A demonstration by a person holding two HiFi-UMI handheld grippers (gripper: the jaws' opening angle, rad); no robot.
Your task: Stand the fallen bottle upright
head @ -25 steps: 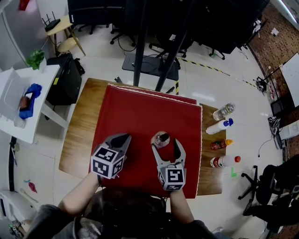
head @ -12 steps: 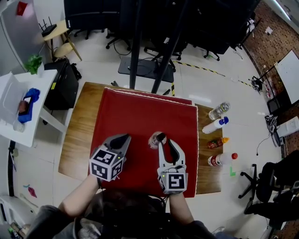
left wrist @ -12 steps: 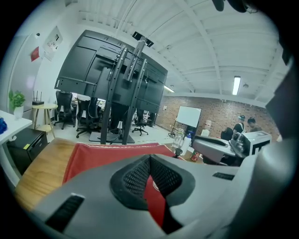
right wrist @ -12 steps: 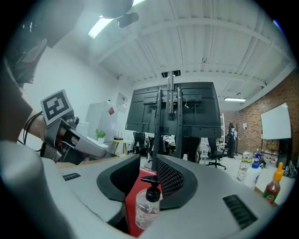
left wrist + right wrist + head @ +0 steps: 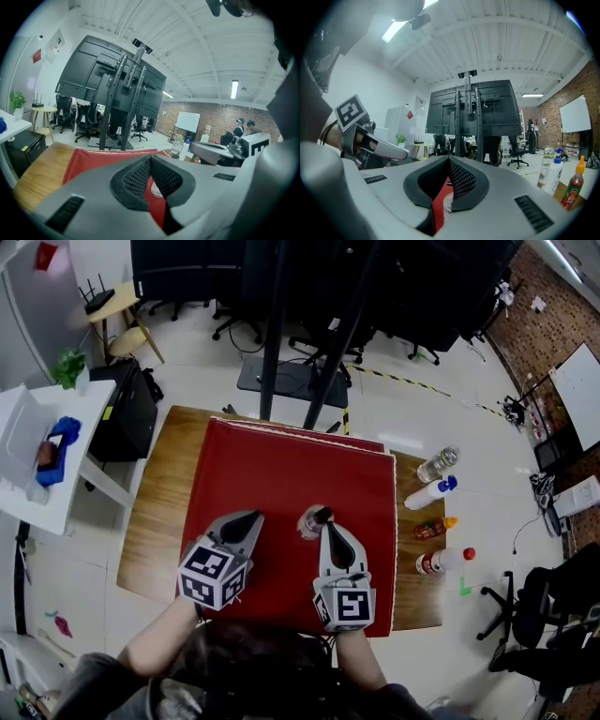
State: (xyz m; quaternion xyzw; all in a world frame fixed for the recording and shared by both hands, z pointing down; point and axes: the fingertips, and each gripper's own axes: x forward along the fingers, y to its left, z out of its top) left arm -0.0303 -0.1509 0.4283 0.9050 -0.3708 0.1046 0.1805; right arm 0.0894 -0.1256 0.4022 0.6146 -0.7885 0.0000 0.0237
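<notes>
The bottle (image 5: pixel 313 521) stands upright on the red cloth (image 5: pixel 281 465) over the bench (image 5: pixel 155 512), just beside my right gripper (image 5: pixel 326 529). Its jaws have just been closing and are now together on nothing. My left gripper (image 5: pixel 246 519) is closed too. I judge it best to draw straight back without brushing the bottle. Only the head view shows the bottle whole.
</notes>
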